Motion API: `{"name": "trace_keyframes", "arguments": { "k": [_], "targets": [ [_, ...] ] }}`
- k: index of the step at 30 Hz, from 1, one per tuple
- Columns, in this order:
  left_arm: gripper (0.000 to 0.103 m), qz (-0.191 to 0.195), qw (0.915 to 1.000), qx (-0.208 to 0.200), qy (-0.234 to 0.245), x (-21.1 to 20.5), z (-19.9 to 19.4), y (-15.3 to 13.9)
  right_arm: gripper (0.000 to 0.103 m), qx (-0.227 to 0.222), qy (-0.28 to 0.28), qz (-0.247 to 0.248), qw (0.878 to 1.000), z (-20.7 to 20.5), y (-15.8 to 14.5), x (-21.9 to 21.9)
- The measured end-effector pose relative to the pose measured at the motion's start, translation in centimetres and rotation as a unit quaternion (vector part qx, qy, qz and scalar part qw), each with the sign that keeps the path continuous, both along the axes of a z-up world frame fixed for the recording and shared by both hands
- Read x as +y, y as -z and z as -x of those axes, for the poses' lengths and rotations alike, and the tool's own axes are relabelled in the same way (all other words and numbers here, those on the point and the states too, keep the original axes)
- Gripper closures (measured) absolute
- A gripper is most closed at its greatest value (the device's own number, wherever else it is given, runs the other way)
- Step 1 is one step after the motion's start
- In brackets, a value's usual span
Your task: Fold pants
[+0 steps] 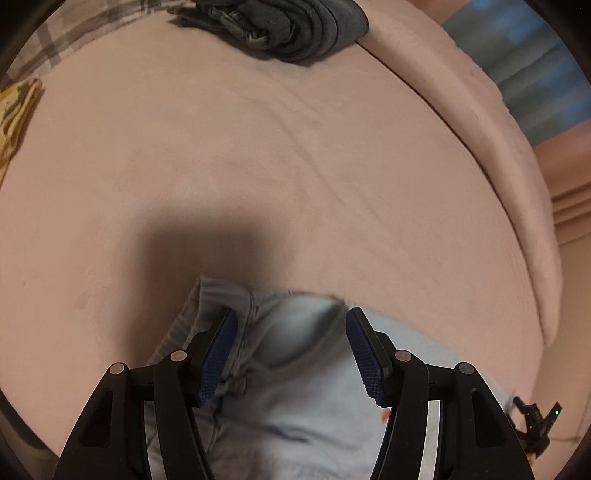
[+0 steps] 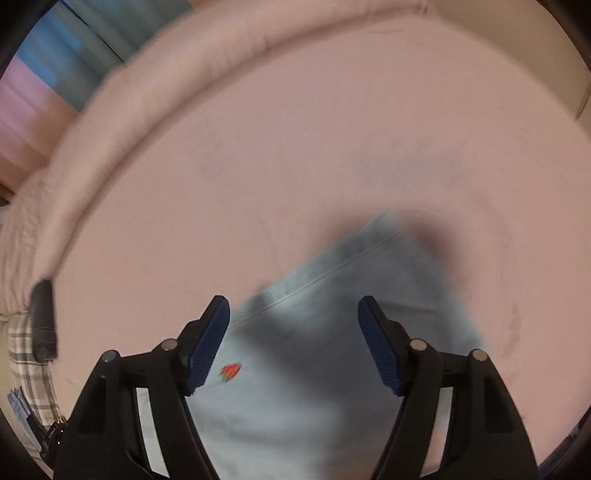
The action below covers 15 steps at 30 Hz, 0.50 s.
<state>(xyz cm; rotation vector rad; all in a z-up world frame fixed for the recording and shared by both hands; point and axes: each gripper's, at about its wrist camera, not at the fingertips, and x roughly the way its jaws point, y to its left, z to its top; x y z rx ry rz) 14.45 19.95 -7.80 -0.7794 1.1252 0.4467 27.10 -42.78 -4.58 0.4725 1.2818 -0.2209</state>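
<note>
Beneath the left gripper (image 1: 291,354), pale blue pants (image 1: 295,417) lie on a pink bedsheet (image 1: 258,166), with a ribbed waistband edge showing just past the left-hand finger (image 1: 218,354) and a stitched seam running down along its pad. Its jaws stand partly apart, neither pad pressing the cloth, so nothing is held there, though the denim lies straight between them. Off the right-hand finger the fabric spreads on toward a small orange tag. Farther out beyond the fingertips, a dark grey folded garment (image 1: 288,26) rests near the far edge of the bed, which reads as a piece already finished and set aside. Under the right gripper (image 2: 293,343) the same pants (image 2: 314,406) show a long straight seam running away from between the fingers toward the sheet (image 2: 295,129), and the orange tag (image 2: 231,370) sits just inside its left-hand finger. These jaws are wide apart and empty, the picture blurred with motion. Judging by the flat, doubled look of the cloth, at least one fold seems laid down; how many remain I cannot tell, since the far ends of the legs are out of view.
</note>
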Motion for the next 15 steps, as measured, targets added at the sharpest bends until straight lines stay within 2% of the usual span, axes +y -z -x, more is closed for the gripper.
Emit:
{"name": "trace_keyframes", "arguments": {
  "k": [2, 3, 4, 5, 6, 7, 8, 9, 12, 13, 15],
  "targets": [
    [0.042, -0.022, 0.9997, 0.006, -0.013, -0.1, -0.6, 0.1, 0.029, -0.025, -0.01, 0.057, 0.998, -0.3, 0.3, 1.1],
    [0.042, -0.035, 0.9992, 0.009, -0.019, -0.2, -0.8, 0.3, 0.033, -0.019, -0.019, 0.095, 0.995, -0.5, 0.4, 2.0],
    [0.045, -0.068, 0.9974, 0.011, -0.02, -0.5, -1.1, 0.5, 0.036, -0.02, -0.023, 0.114, 0.993, -0.5, 0.5, 2.5],
    [0.052, -0.103, 0.9944, 0.016, -0.016, -1.0, -1.5, 0.6, 0.047, -0.031, -0.033, 0.136, 0.99, -0.4, 0.5, 3.1],
    [0.084, -0.139, 0.9897, 0.031, -0.008, -1.5, -1.9, 1.1, 0.06, -0.04, -0.043, 0.144, 0.988, -1.0, 0.1, 3.1],
    [0.087, -0.156, 0.9871, 0.033, -0.01, -1.9, -2.0, 1.6, 0.067, -0.044, -0.047, 0.148, 0.987, -1.4, -0.2, 2.9],
    [0.09, -0.169, 0.9853, 0.015, -0.018, -2.2, -1.5, 1.4, 0.08, -0.046, -0.047, 0.153, 0.986, -0.9, -0.5, 2.7],
    [0.103, -0.17, 0.9853, 0.007, -0.016, -2.6, -1.3, 1.3, 0.089, -0.053, -0.052, 0.141, 0.987, -0.9, -0.9, 2.6],
    [0.103, -0.149, 0.9887, -0.012, -0.004, -3.2, -1.0, 0.6, 0.095, -0.088, -0.06, 0.123, 0.987, -1.0, -2.6, 2.7],
    [0.103, -0.124, 0.9919, -0.028, -0.004, -3.0, -1.2, 0.1, 0.095, -0.1, -0.064, 0.124, 0.985, -3.5, -3.3, 3.3],
    [0.103, -0.085, 0.9949, -0.053, -0.008, -2.6, -1.1, -0.9, 0.095, -0.137, -0.069, 0.128, 0.98, -3.4, -5.2, 3.6]
  ]
}}
